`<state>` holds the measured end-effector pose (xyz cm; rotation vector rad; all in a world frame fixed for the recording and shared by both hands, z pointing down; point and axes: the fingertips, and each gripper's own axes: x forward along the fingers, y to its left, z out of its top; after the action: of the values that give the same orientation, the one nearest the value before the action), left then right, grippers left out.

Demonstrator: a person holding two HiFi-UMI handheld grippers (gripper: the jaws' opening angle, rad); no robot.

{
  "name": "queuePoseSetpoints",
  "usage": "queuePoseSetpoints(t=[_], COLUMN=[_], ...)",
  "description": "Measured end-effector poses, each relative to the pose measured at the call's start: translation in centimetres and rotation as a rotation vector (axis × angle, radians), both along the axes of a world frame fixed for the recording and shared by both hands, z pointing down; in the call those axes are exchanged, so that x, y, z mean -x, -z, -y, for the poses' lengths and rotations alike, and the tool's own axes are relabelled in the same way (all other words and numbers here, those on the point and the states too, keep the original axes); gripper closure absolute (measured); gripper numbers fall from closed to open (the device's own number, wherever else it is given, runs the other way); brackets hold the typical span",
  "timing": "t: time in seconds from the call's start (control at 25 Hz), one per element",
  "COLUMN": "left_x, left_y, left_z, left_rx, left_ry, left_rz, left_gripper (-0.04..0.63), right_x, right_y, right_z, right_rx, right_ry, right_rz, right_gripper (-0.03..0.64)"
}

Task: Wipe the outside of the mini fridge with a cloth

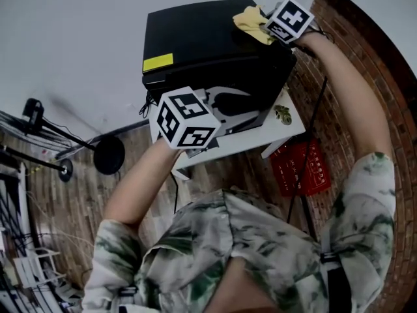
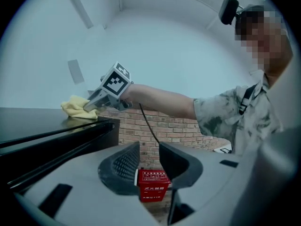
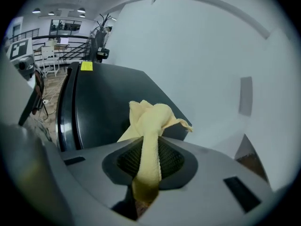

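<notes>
The wiping looks under way on the top of the mini fridge [image 1: 208, 44]: the right claw [image 3: 149, 166] has its 2 jaws pinching a yellow cloth [image 3: 150, 121], a bunched strip of it running down between them, and in the head view the free part of the cloth lies on the black top panel at the far corner by the wall. The left claw [image 2: 149, 161] is spread with nothing in it; a red box [image 2: 153, 185] standing on the floor shows through the gap. It hangs by the fridge's front upper edge, and whether it touches the casing I cannot tell. I judge the next move to be a sweep of the cloth from that back corner across the top toward the front, kept flat and pressed down, with the sides and door left to do; the left claw could steady the fridge if it slides. The fridge is glossy black with 1 yellow label [image 1: 158, 62] near its front edge, and it stands on a small white worktop [image 1: 287, 119] set against a white wall [image 1: 78, 31]. The floor [image 1: 215, 175] is brick-patterned, with black stands and cables [image 1: 39, 142] to the left.
</notes>
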<state>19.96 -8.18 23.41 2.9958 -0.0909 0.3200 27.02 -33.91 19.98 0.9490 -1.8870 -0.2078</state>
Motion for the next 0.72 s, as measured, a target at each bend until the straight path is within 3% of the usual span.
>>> queuePoseSetpoints(t=[0.16, 0.32, 0.56, 0.72], left_x=[-1.0, -1.3, -1.1, 0.3], left_y=[0.0, 0.1, 0.1, -0.1], left_z=[0.4, 0.7, 1.3, 1.6], left_rx=[-0.008, -0.011, -0.015, -0.011], left_ry=[-0.005, -0.002, 0.007, 0.047], left_rz=[0.001, -0.001, 0.004, 0.007], left_gripper=[0.476, 0.476, 0.476, 0.476], right_x=[-3.6, -3.1, 4.6, 12.0], right_y=[0.1, 1.6, 4.4, 4.7], right_z=[1.1, 1.5, 2.2, 2.6], right_rx=[-0.02, -0.047, -0.099, -0.091], right_ry=[-0.052, -0.034, 0.096, 0.213], right_rz=[-0.046, -0.013, 0.054, 0.071], right_gripper=[0.528, 0.528, 0.528, 0.528])
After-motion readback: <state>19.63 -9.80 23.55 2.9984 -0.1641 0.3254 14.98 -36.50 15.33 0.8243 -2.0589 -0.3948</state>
